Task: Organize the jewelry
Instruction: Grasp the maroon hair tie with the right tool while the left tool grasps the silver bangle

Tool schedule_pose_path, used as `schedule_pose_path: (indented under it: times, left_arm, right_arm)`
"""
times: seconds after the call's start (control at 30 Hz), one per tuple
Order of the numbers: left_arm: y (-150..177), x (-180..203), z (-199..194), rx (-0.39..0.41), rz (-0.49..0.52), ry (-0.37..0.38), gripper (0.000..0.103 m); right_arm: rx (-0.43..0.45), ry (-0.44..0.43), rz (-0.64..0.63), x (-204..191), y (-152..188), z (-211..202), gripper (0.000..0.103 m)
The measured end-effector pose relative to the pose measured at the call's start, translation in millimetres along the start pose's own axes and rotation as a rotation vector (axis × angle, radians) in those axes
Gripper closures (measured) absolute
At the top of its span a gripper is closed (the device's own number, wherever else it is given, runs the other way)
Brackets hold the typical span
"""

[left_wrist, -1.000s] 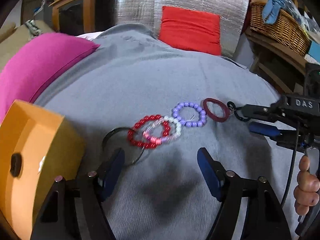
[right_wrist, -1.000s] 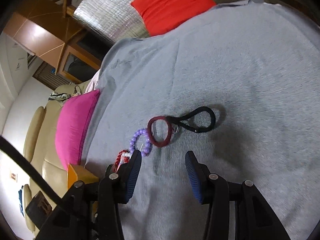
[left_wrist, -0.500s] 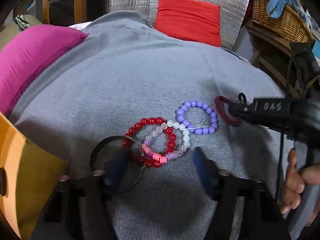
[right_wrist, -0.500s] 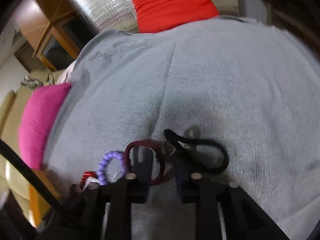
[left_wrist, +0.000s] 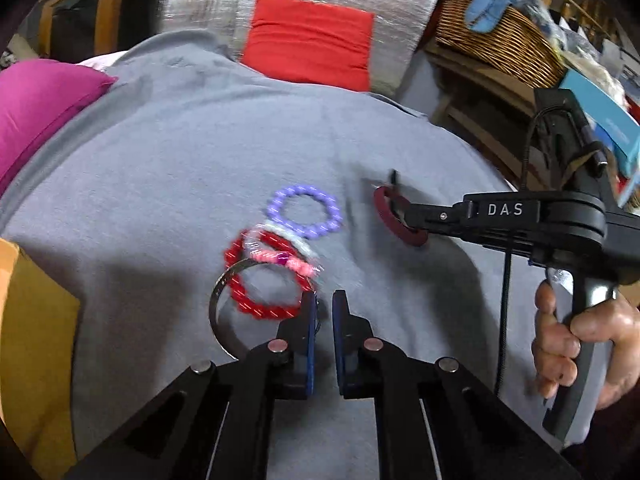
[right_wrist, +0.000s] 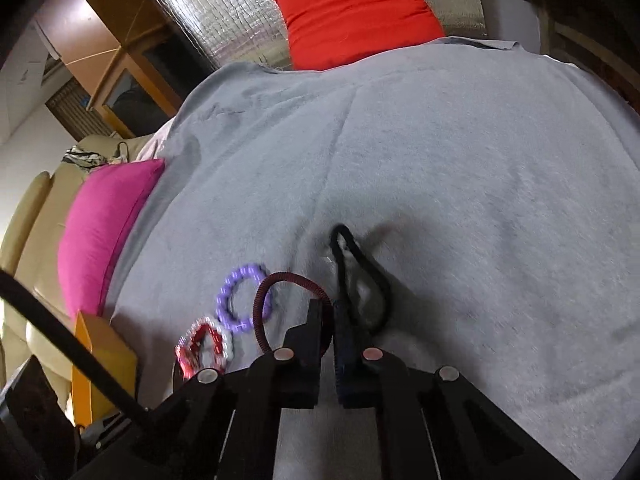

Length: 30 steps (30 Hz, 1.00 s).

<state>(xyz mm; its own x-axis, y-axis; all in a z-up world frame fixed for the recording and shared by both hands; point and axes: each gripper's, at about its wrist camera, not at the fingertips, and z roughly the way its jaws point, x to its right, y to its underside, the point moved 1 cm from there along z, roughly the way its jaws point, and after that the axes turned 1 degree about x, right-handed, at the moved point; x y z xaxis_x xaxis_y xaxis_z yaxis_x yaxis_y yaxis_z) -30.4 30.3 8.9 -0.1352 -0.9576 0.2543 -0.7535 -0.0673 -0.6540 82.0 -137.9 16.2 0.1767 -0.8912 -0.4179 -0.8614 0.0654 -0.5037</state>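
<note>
Several bracelets lie on a grey cloth [left_wrist: 160,184]. My left gripper [left_wrist: 323,300] is shut on the edge of a cluster made of a red bead bracelet [left_wrist: 260,308], a pink-and-white bead bracelet [left_wrist: 292,260] and a thin metal bangle [left_wrist: 218,312]. A purple bead bracelet [left_wrist: 304,216] lies just beyond. My right gripper [right_wrist: 329,308] is shut on a dark red band [right_wrist: 276,280], with a black loop [right_wrist: 360,264] beside its right finger. The dark red band [left_wrist: 394,220] and the right gripper also show in the left wrist view.
An orange box [left_wrist: 32,344] stands at the left, also seen in the right wrist view [right_wrist: 100,360]. A pink cushion [right_wrist: 104,232] and a red cushion [left_wrist: 312,44] edge the cloth. A wicker basket [left_wrist: 496,40] sits at the far right.
Both grippers have closed: the left on the bracelet cluster, the right on the dark red band. The cluster has shifted and blurs with motion.
</note>
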Motion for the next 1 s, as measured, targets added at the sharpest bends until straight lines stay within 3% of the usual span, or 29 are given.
schedule_pose_path:
  times: [0.17, 0.33, 0.5, 0.53, 0.6, 0.63, 0.67, 0.8, 1.0]
  left_arm:
    - [12, 13, -10, -0.026, 0.027, 0.018, 0.095]
    - [19, 11, -26, -0.024, -0.014, 0.035, 0.095]
    - [22, 9, -33, -0.02, -0.027, -0.024, 0.095]
    - [21, 4, -32, -0.018, -0.045, -0.055, 0.092]
    - [18, -9, -31, -0.012, -0.096, -0.102, 0.077]
    - [16, -14, -29, -0.008, -0.12, -0.129, 0.058]
    - [14, -20, -28, -0.001, -0.141, -0.16, 0.046]
    - [12, -30, -19, -0.019, -0.169, -0.16, 0.045]
    - [9, -17, -3, -0.035, -0.093, -0.154, 0.045]
  right_arm:
    - [-0.043, -0.007, 0.029, 29, 19, -15, 0.097]
    - [-0.053, -0.009, 0.037, 50, 30, -28, 0.097]
    - [-0.058, -0.012, 0.033, 57, 34, -33, 0.097]
    - [-0.061, -0.015, 0.038, 58, 34, -33, 0.097]
    - [-0.062, -0.016, 0.042, 61, 35, -35, 0.097]
    - [-0.062, -0.014, 0.038, 60, 36, -35, 0.097]
    - [-0.063, -0.011, 0.032, 58, 36, -35, 0.097]
    - [-0.068, -0.008, 0.02, 58, 37, -32, 0.097]
    - [-0.061, -0.003, 0.007, 56, 36, -28, 0.097]
